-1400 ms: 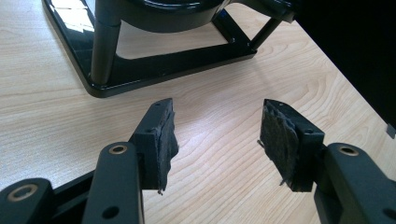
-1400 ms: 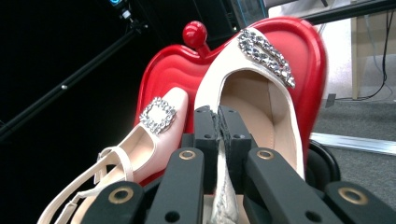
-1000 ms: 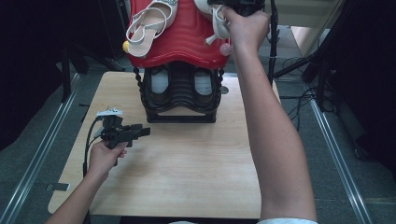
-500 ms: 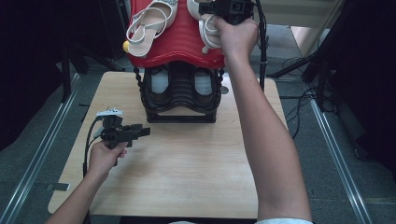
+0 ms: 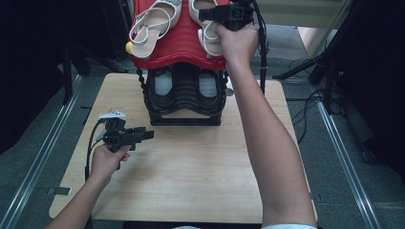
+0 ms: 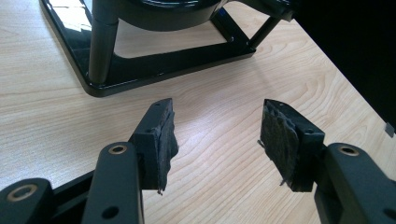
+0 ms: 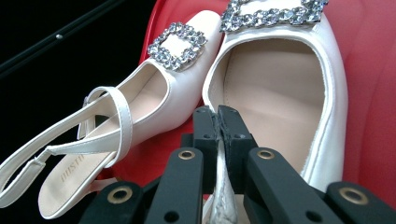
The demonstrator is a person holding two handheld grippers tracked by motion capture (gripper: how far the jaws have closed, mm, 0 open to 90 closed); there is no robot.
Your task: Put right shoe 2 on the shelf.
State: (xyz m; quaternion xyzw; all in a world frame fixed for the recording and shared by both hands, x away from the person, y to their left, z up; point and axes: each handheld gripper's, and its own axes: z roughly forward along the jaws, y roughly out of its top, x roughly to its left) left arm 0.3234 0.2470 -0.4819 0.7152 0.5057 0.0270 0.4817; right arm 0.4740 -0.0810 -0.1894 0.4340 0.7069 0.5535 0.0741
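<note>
Two white slingback shoes with rhinestone buckles lie on the red top shelf [image 5: 181, 50] of a black shoe rack [image 5: 184, 98]. One shoe [image 5: 153, 26] rests at the shelf's left. My right gripper [image 5: 204, 15] is shut on the heel strap [image 7: 219, 196] of the other shoe [image 5: 206, 36], at the shelf's right. In the right gripper view the right gripper [image 7: 218, 116] points into that shoe [image 7: 280, 93], with the first shoe [image 7: 154, 98] beside it. My left gripper [image 5: 149, 135] stands open and holds nothing. It hangs low over the wooden table [image 5: 191, 167], in front of the rack's base [image 6: 154, 65].
Another pair of shoes [image 5: 165, 86] sits on the rack's lower tier. Dark floor, metal rails and cables surround the table. Bare wood [image 6: 224, 98] stretches between the left gripper and the rack's base.
The right hand has moved left and slightly down with its shoe, so the shoe now sits closer to the other one. The left hand has kept still.
</note>
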